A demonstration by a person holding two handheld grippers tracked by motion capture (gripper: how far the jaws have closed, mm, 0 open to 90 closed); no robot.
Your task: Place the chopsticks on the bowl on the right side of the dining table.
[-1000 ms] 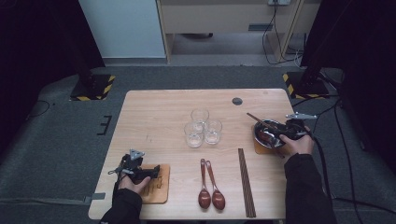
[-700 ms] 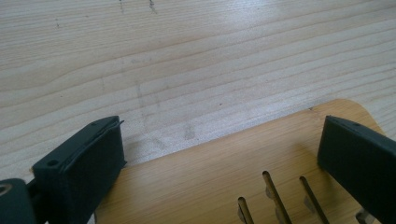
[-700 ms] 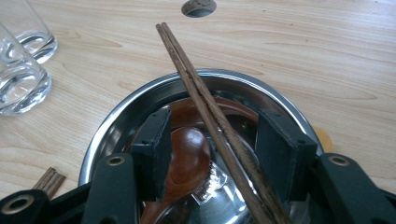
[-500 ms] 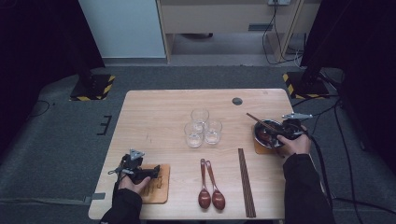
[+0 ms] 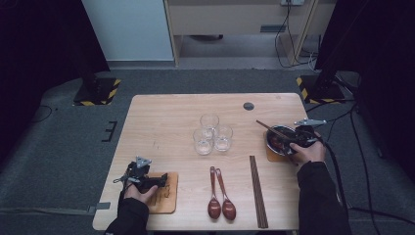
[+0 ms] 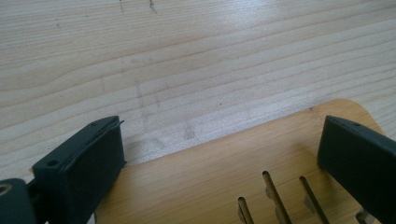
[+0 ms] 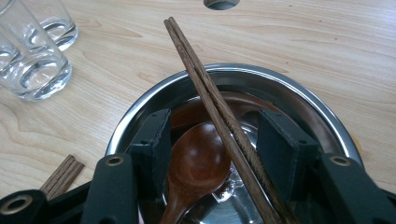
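**Visitor:** What is on the table, and what is it made of?

**Onlooker:** The table (image 5: 166, 122) is pale wood with fine straight grain and a small round dark hole near its far edge. At the right side a round, shiny metal bowl (image 7: 299, 100) sits on a flat wooden mat (image 5: 272, 154). Inside the bowl lies a glossy reddish-brown spoon (image 7: 198, 161), and a pair of dark, slim chopsticks (image 7: 205, 88) leans across the bowl's rim, pointing away over the table. Three clear glasses (image 5: 211, 134) stand clustered in the middle. Near the front edge lie two more brown spoons (image 5: 219, 196) side by side and another pair of chopsticks (image 5: 258, 191), just beside them.

**Visitor:** And the right tongs?

**Onlooker:** The right gripper (image 7: 212, 140) is over the bowl, its jaws about half open. The spoon and the leaning chopsticks sit between the black pads, which don't press on either.

**Visitor:** The left one?

**Onlooker:** The left gripper (image 6: 219, 158) rests at the front left corner over a second wooden mat (image 6: 224, 172), honey-coloured, with rounded corners and narrow slots cut through it. Its jaws stand wide, one over the table beside the mat, one above the mat's corner, holding nothing.
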